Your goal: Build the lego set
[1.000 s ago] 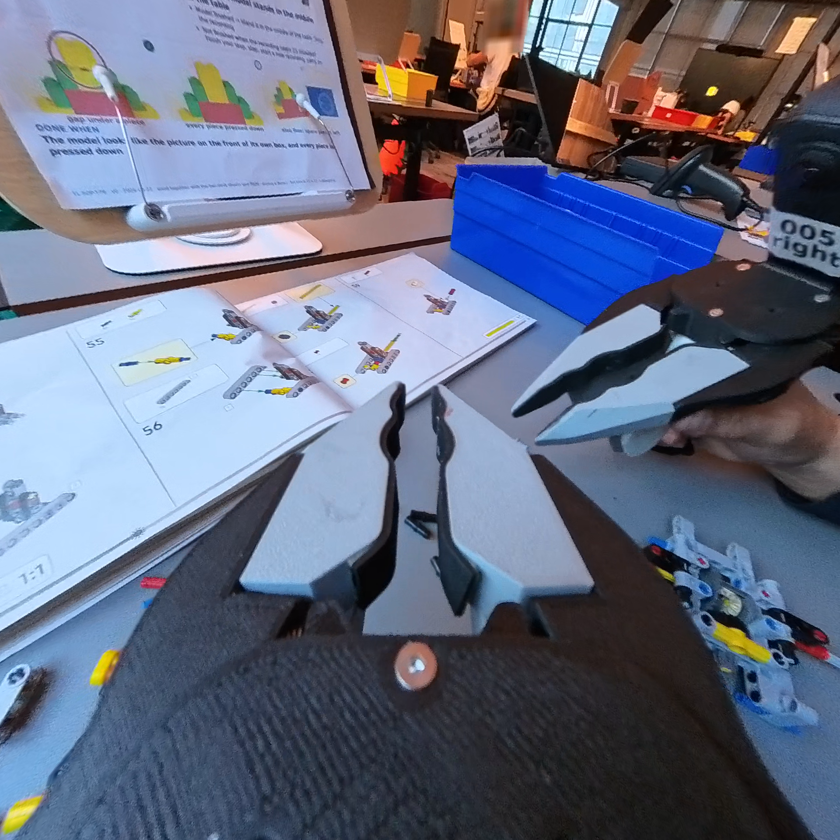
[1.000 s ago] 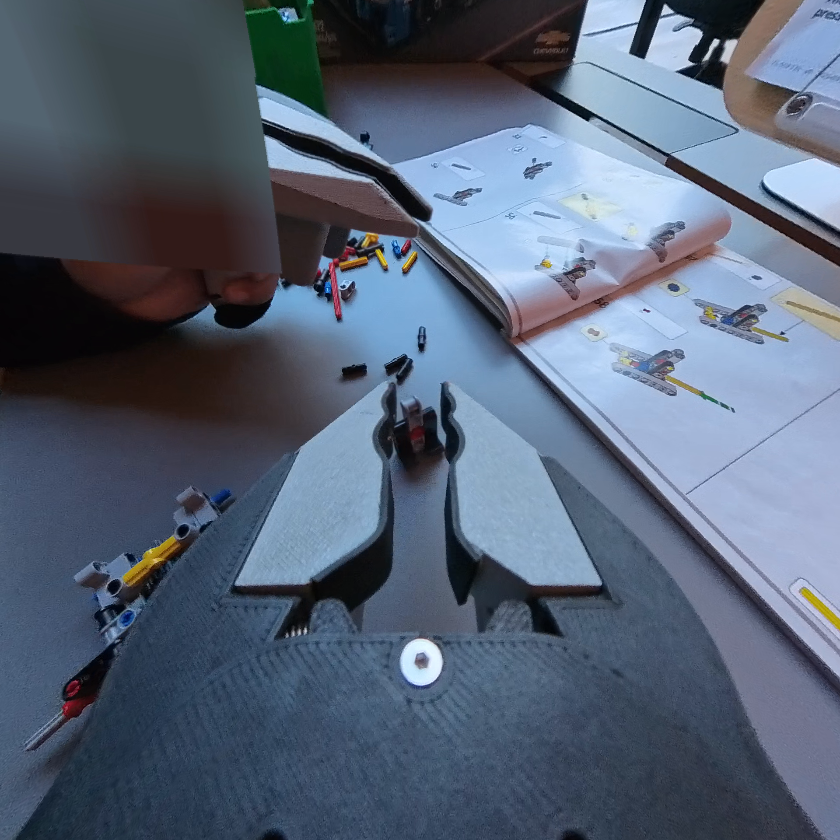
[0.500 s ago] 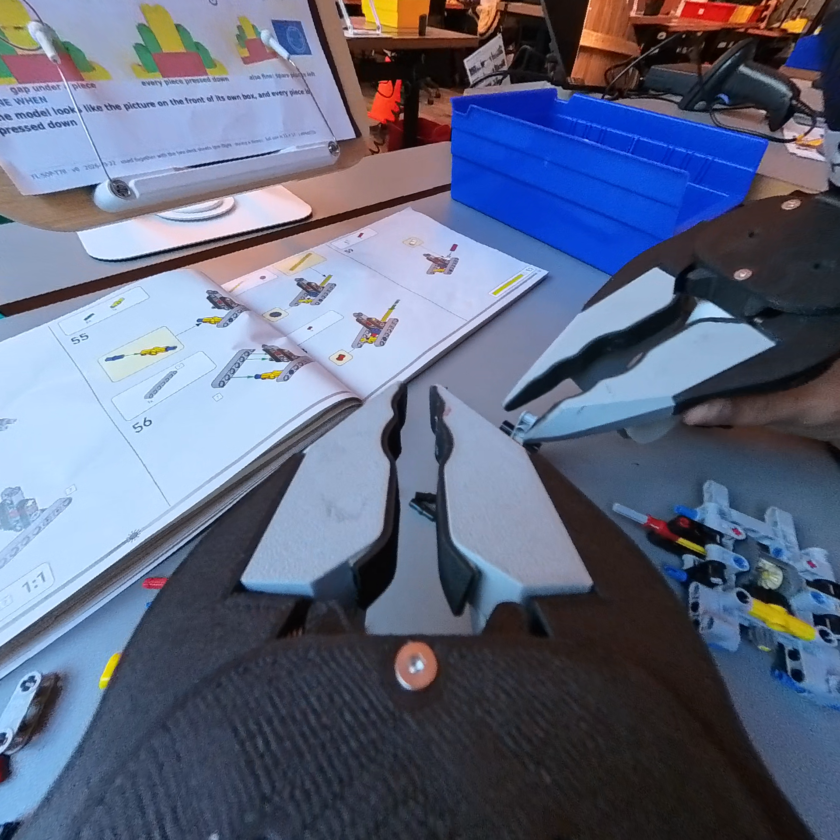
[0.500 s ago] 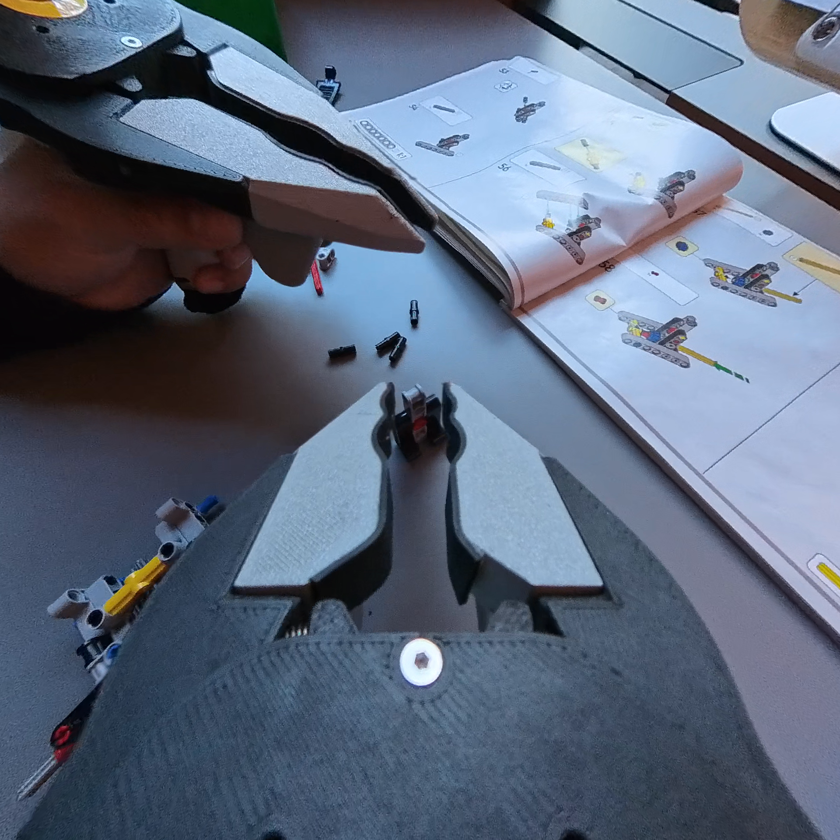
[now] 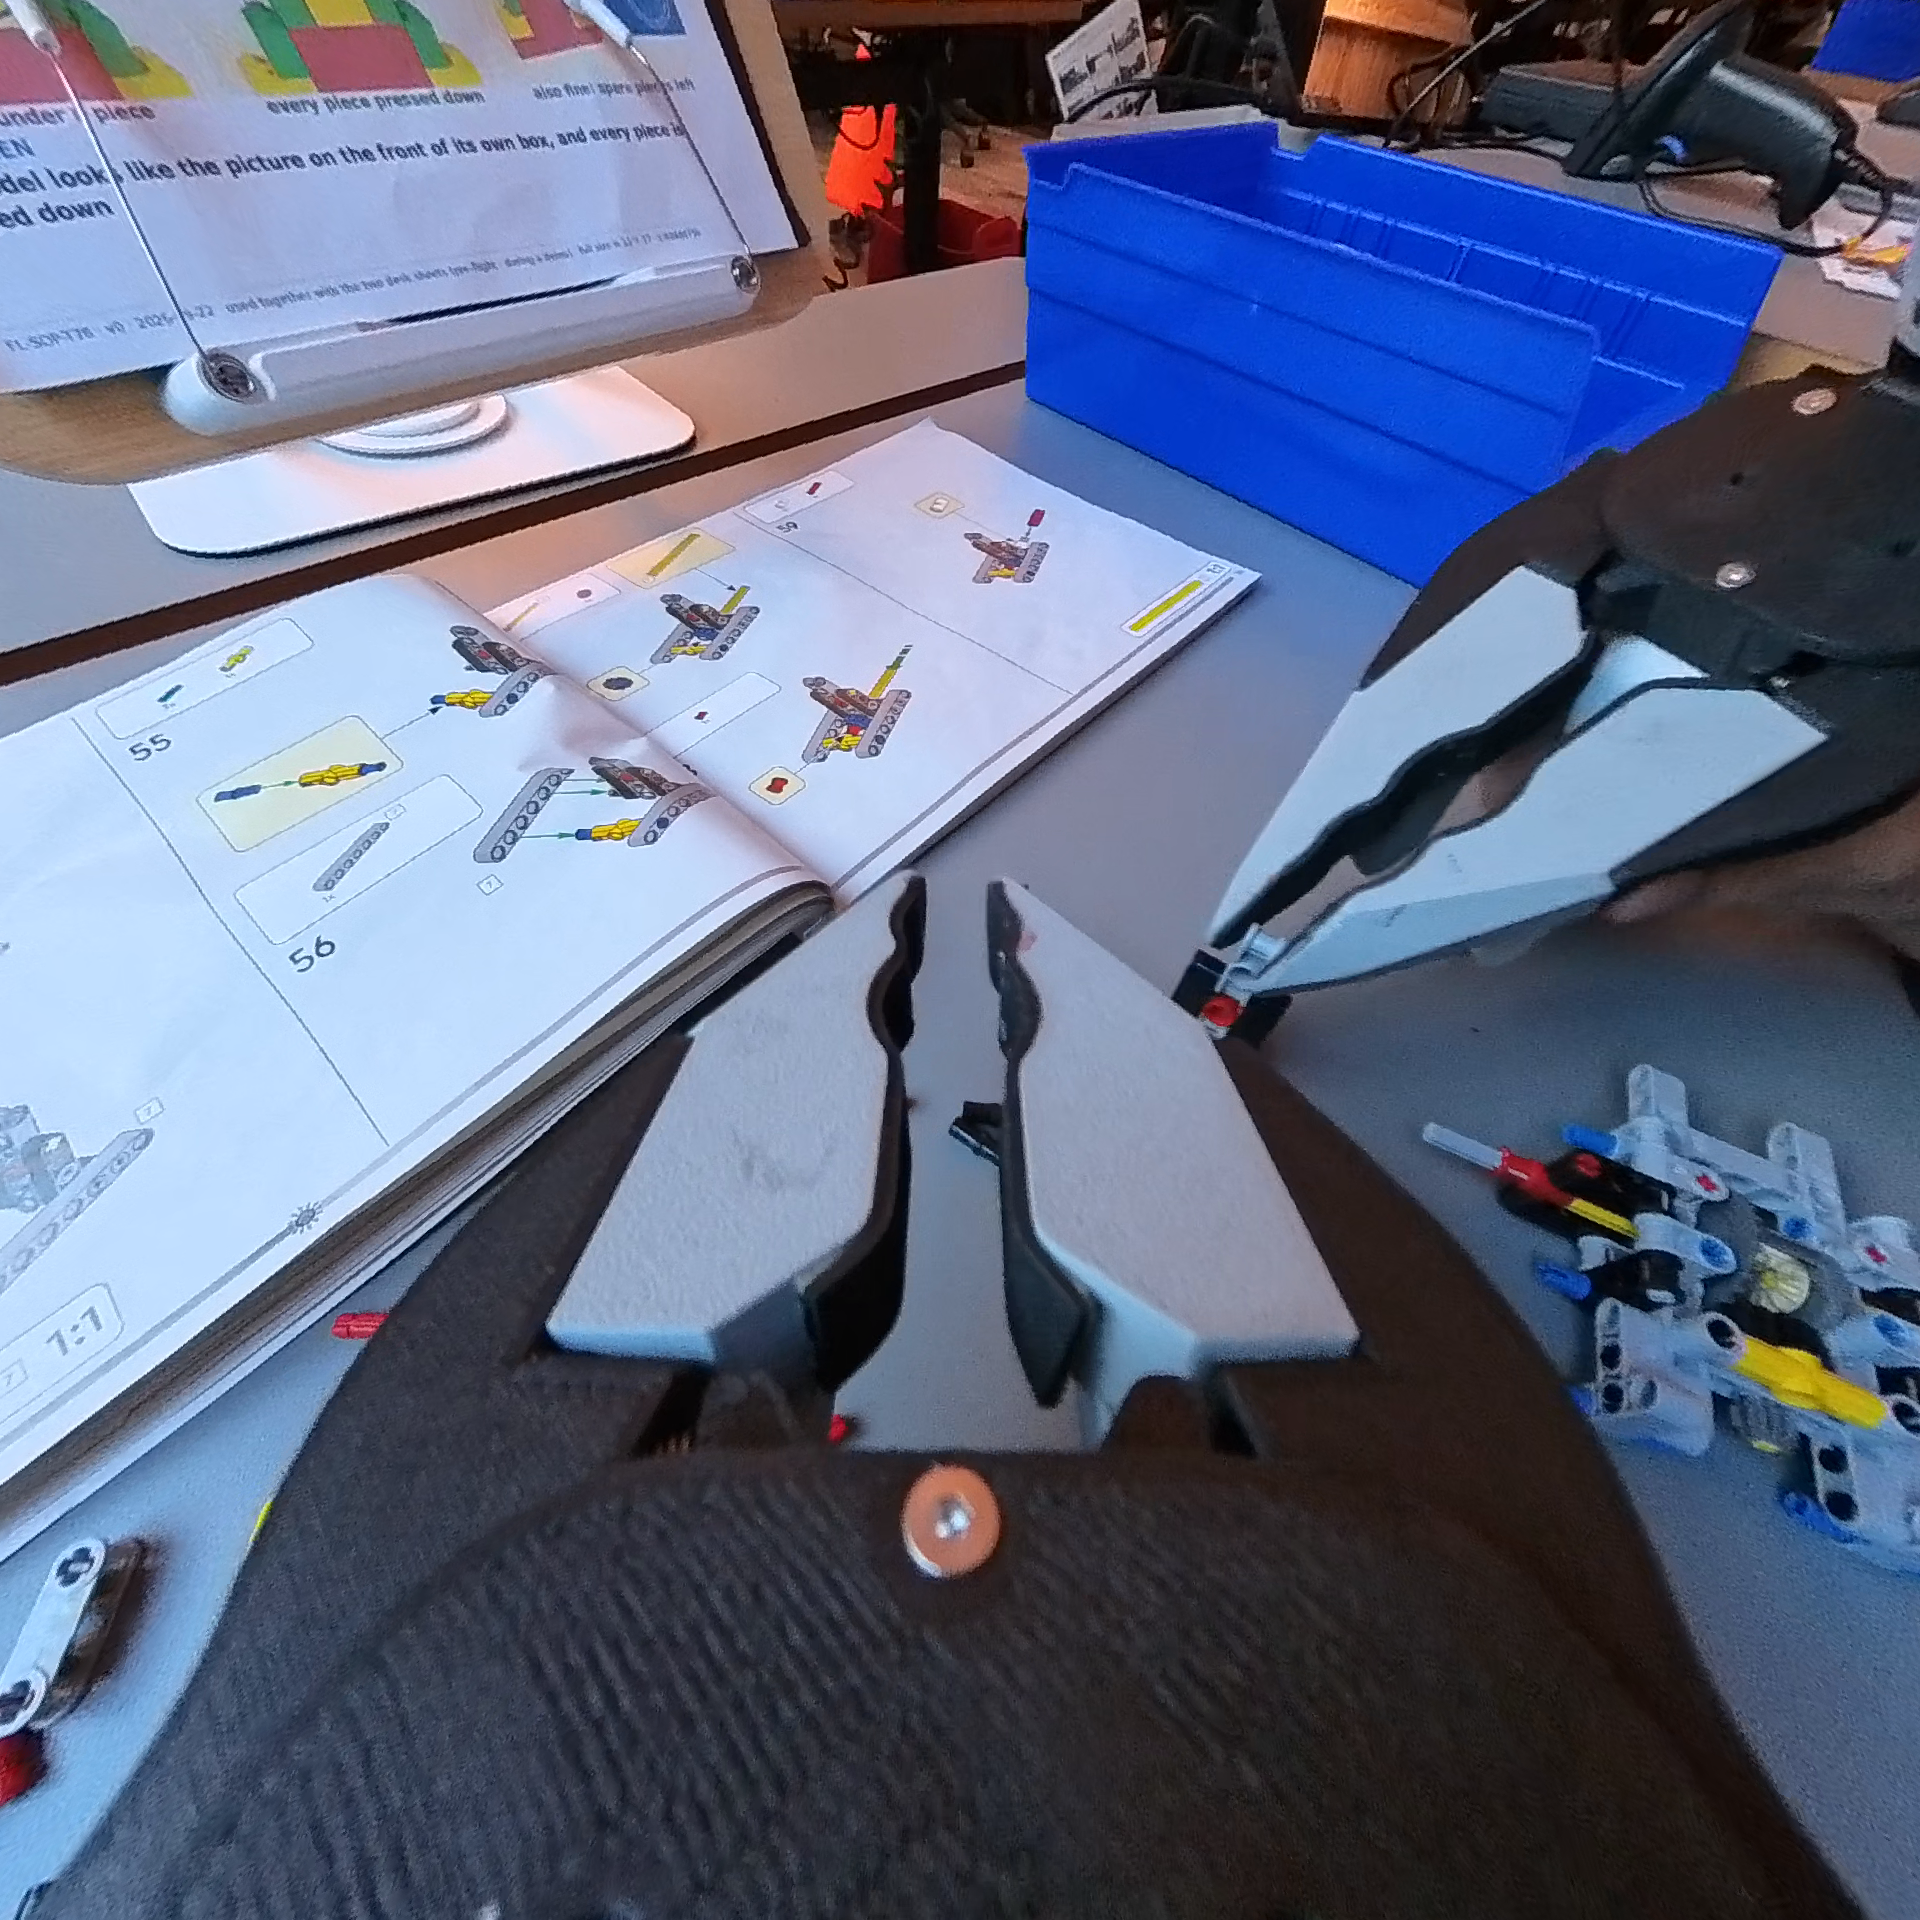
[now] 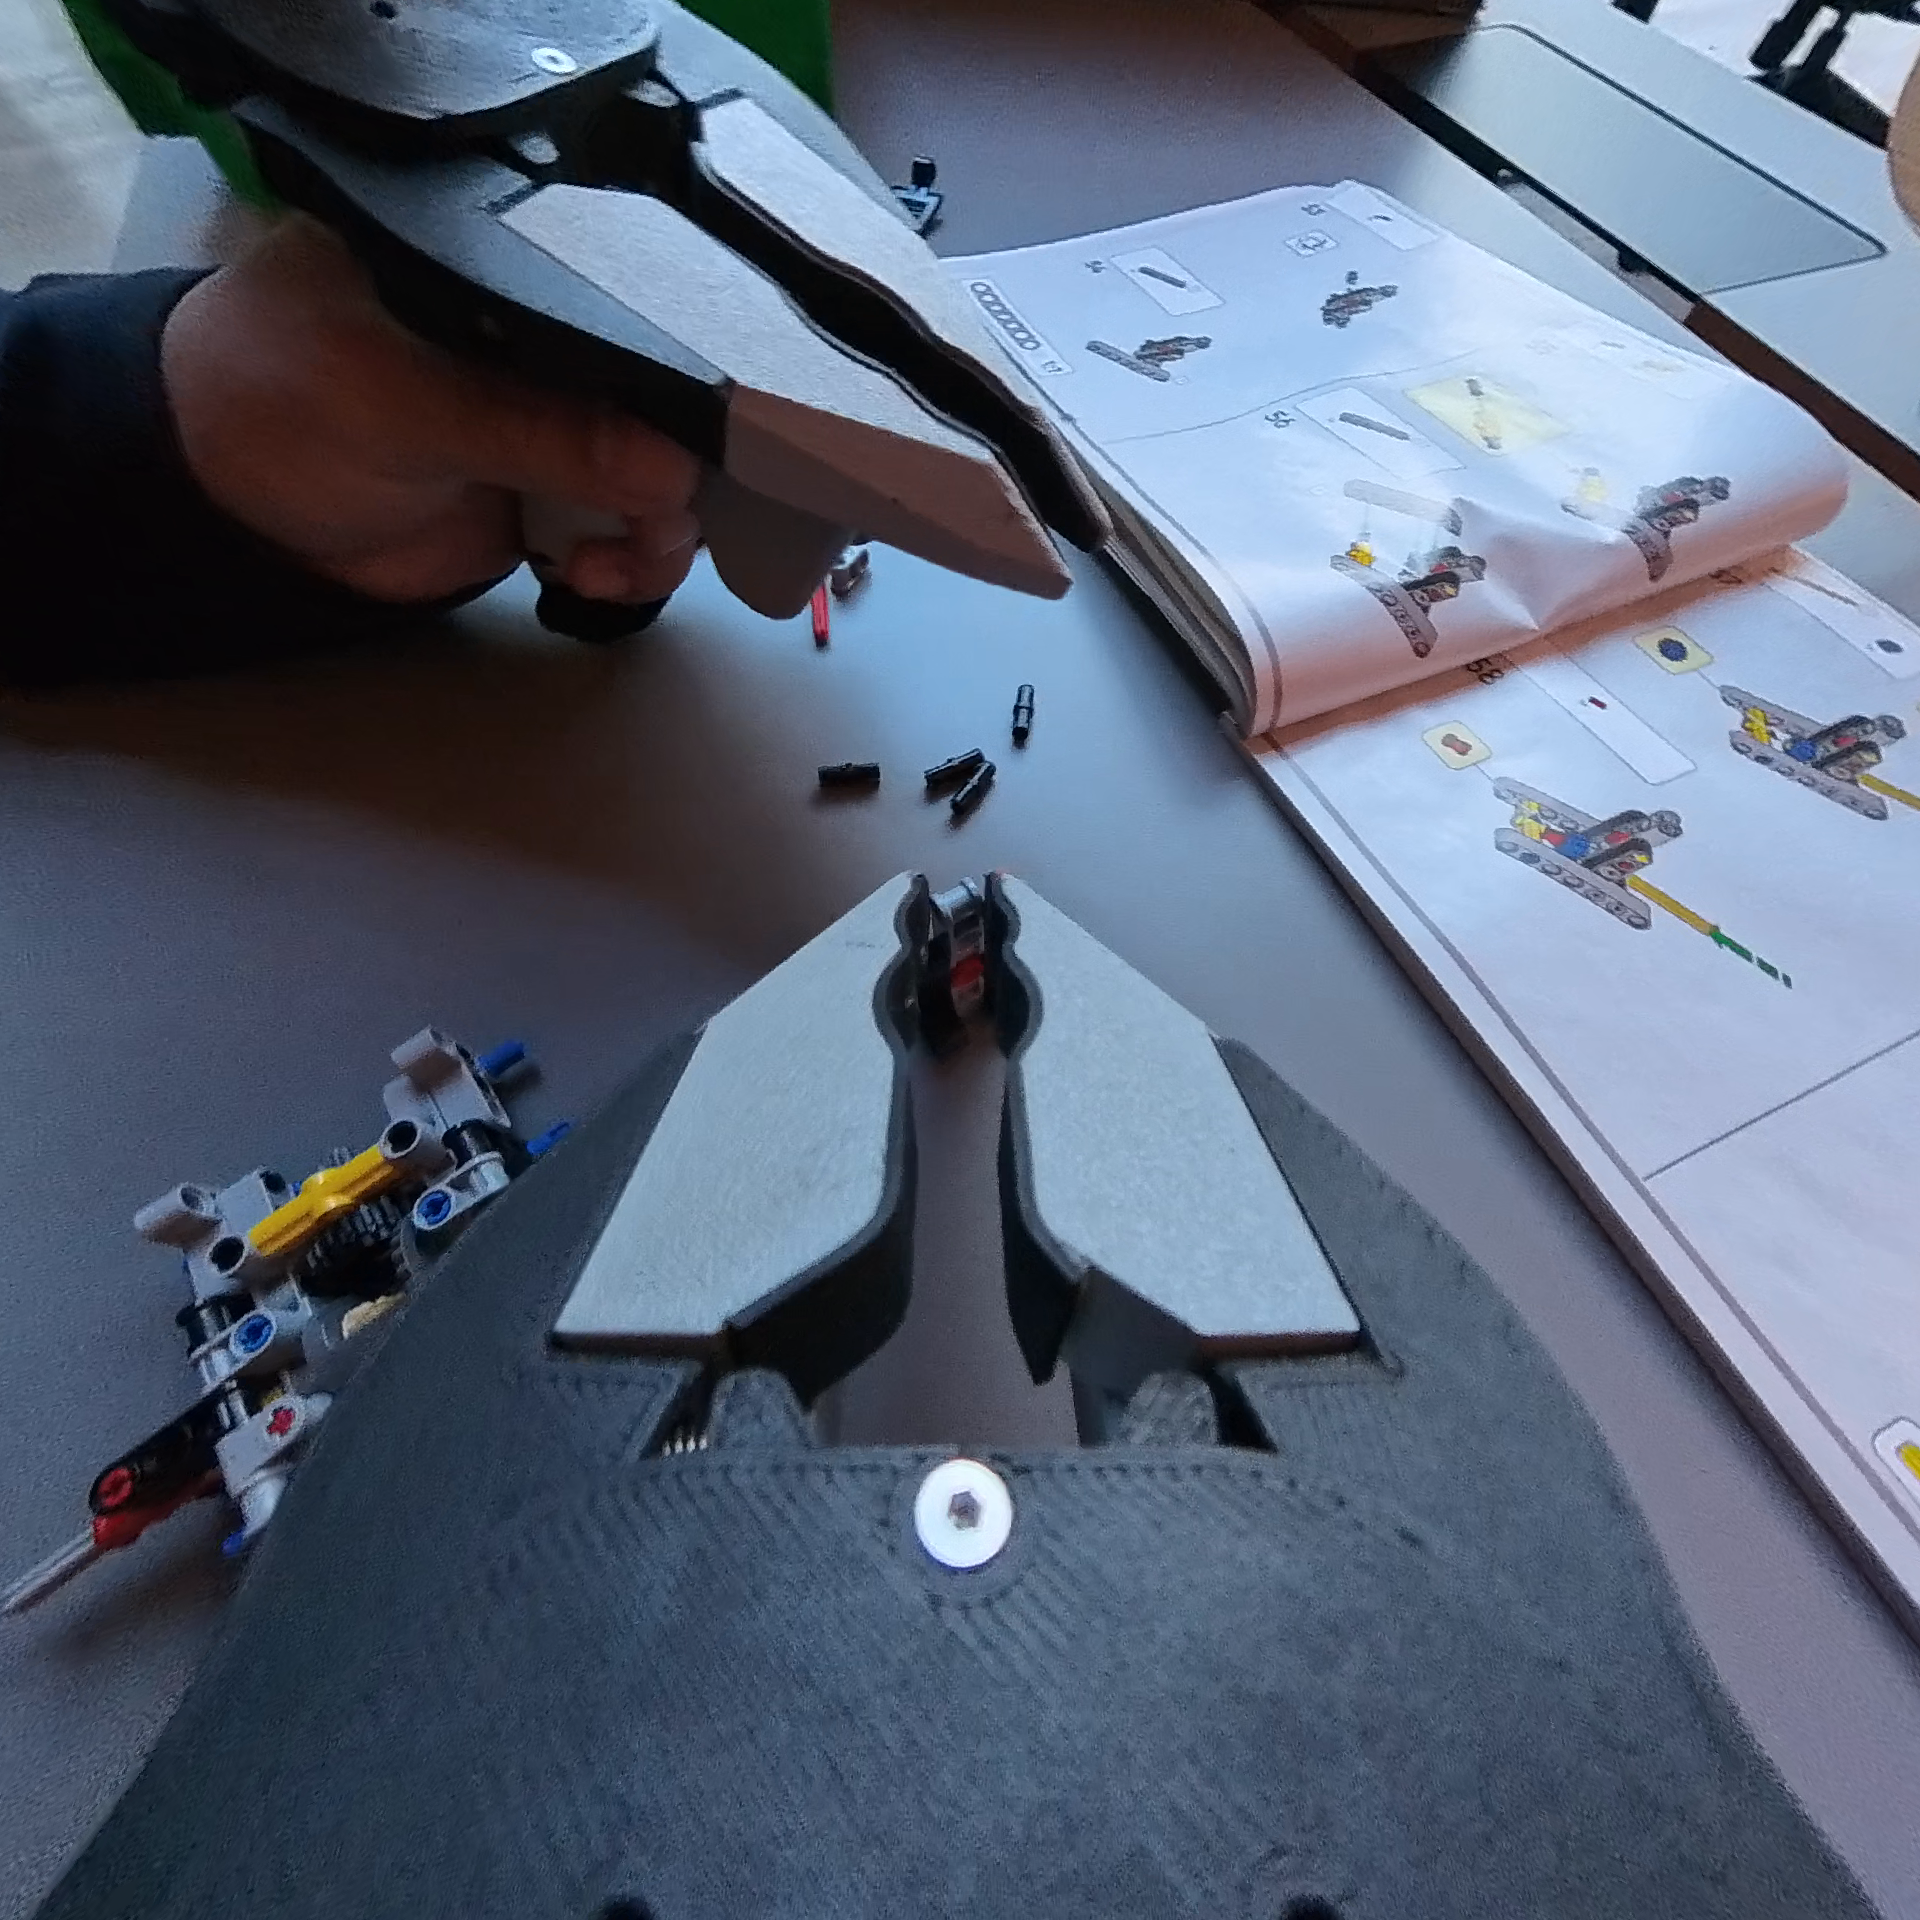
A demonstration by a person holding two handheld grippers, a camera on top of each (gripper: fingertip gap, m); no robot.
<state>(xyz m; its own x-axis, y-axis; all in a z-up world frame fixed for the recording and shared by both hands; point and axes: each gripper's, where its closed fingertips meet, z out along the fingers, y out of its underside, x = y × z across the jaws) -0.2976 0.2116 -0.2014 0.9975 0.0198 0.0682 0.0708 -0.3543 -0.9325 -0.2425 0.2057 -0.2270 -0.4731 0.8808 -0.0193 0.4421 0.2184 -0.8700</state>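
The gripper bodies (image 6: 935, 1662) were matt black plastic with a ribbed, printed grain; their fingers (image 6: 769, 1153) smooth grey. A bright metal screw (image 5: 951, 1523) sat at lower centre. The instruction booklet (image 5: 416, 831) was satin paper, the bin (image 5: 1351, 312) at upper right glossy blue plastic, the tabletop (image 6: 416, 883) smooth matt grey.

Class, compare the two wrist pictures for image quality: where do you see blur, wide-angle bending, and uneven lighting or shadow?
Left wrist view: bright, cool light on the grey table; the brick model at the right edge is smeared, and the blue bin bows from wide-angle distortion. Right wrist view: dimmer and warmer; a dark shadow spreads under the hand, and the booklet edges curve.
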